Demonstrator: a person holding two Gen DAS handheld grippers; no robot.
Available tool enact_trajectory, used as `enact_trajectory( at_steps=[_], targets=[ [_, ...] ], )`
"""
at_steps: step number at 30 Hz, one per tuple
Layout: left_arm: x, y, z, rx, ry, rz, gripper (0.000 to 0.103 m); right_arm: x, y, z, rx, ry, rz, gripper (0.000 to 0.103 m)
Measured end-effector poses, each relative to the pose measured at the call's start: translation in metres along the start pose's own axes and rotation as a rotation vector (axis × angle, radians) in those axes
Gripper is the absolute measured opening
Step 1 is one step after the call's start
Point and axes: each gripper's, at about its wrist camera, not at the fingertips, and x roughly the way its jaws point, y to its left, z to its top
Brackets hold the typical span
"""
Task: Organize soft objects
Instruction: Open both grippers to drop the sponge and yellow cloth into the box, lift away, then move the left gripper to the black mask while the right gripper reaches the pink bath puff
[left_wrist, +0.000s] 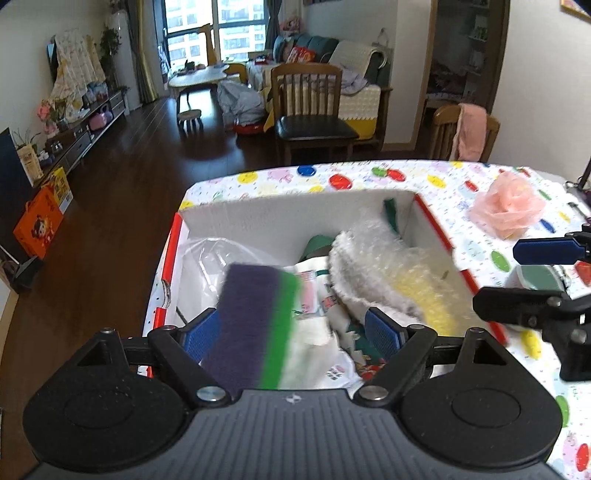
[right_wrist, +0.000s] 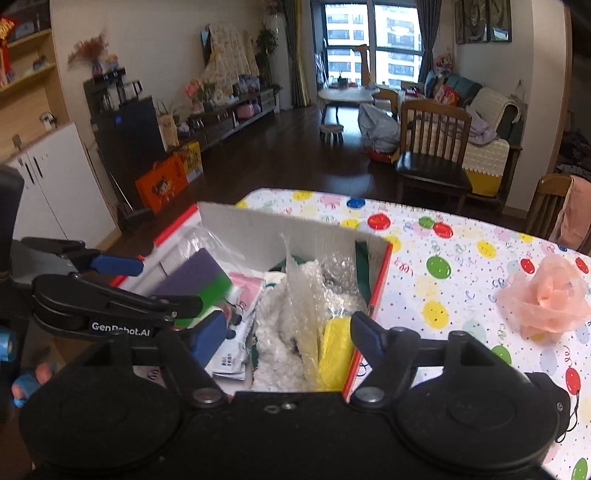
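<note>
A white cardboard box with red edges (left_wrist: 295, 218) (right_wrist: 273, 229) stands on the table. It holds bubble wrap (left_wrist: 384, 243), a white fluffy cloth (right_wrist: 273, 339), a yellow sponge (right_wrist: 334, 354) and packets. A purple, green and white sponge (left_wrist: 258, 325) (right_wrist: 199, 280) is blurred in the air over the box, between my left gripper's open fingers. My left gripper (left_wrist: 291, 332) is open above the box's near left part. My right gripper (right_wrist: 291, 339) is open and empty over the box's near right edge. A pink mesh puff (left_wrist: 508, 208) (right_wrist: 546, 299) lies on the table right of the box.
The table has a colourful dotted cloth (right_wrist: 443, 251). Wooden chairs (left_wrist: 310, 110) (right_wrist: 554, 210) stand beyond the far edge. A small green and white object (left_wrist: 535, 277) lies on the table by the right gripper's fingers.
</note>
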Motion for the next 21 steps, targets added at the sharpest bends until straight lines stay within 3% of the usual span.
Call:
enact_trajectory(
  at_steps=[14, 21],
  targets=[
    [-0.064, -0.044, 0.007, 0.018, -0.092, -0.100, 0.087, -0.081, -0.026, -0.010, 0.040, -0.119, 0.038, 0.084],
    [-0.079, -0.083, 0.008, 0.038, -0.103, -0.157, 0.095, -0.112, -0.057, -0.025, 0.066, -0.160, 0.038, 0.090]
  ],
)
